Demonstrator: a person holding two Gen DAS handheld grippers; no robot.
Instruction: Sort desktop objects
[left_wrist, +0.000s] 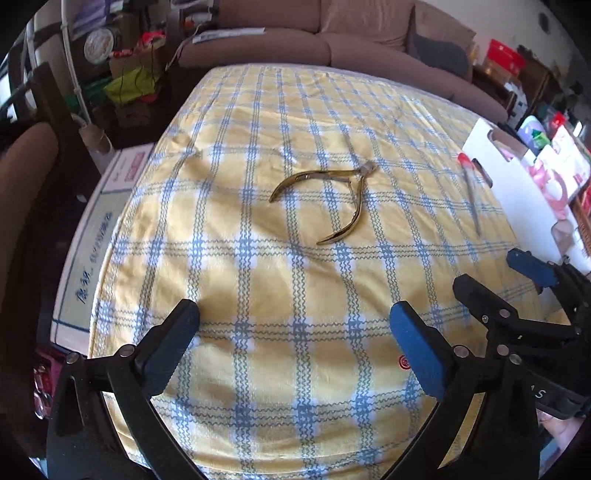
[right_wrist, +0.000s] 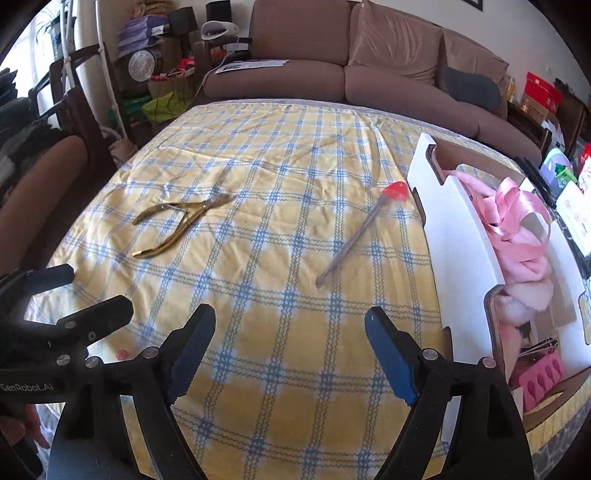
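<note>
Gold cuticle nippers lie with handles spread on the yellow and blue checked tablecloth. A slim metal tool with a red cap lies to their right, beside a white storage box. My left gripper hovers open over bare cloth, short of the nippers, nothing between its fingers. My right gripper is open too, over the cloth below the red-capped tool, empty. Each gripper shows at the edge of the other's view.
The white box holds pink ribbon, fluffy pink items and a pink toe separator. A small red disc lies on the cloth near the grippers. A brown sofa stands behind the table, clutter at the left and right.
</note>
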